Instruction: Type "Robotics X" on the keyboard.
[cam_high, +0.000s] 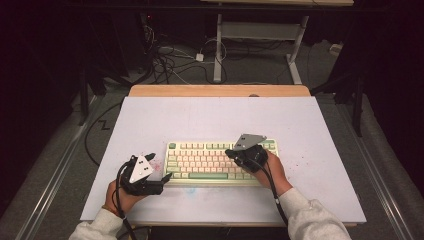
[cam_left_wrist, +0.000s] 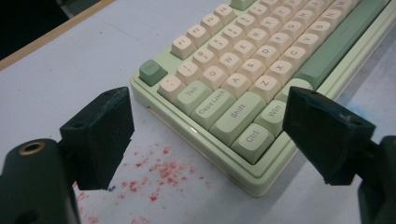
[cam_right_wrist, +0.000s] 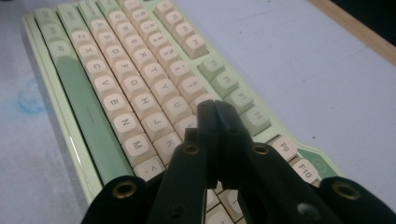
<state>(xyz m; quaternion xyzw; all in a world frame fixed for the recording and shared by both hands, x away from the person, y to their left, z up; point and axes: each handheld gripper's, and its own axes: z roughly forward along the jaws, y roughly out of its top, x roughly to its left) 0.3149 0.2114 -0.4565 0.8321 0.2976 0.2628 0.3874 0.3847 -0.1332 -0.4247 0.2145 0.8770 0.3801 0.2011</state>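
Keyboard sits mid-table w/ left gripper wide open and empty at its left front corner, right gripper w/ jaws closed on nothing over its right-half keys, so key pressing seems only begun.

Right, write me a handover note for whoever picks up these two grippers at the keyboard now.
Left gripper: open, jaws apart at the keyboard's near left corner, around the Ctrl key, not touching anything that I can see.
Right gripper: shut, empty, tips low over the keys on the keyboard's right half; contact with a key can't be told.
Keyboard lies flat on the white board, red specks beside its left corner.
Done: both grippers brought to the keyboard.
Left: probably steady the left corner, then press the key under the right tips.
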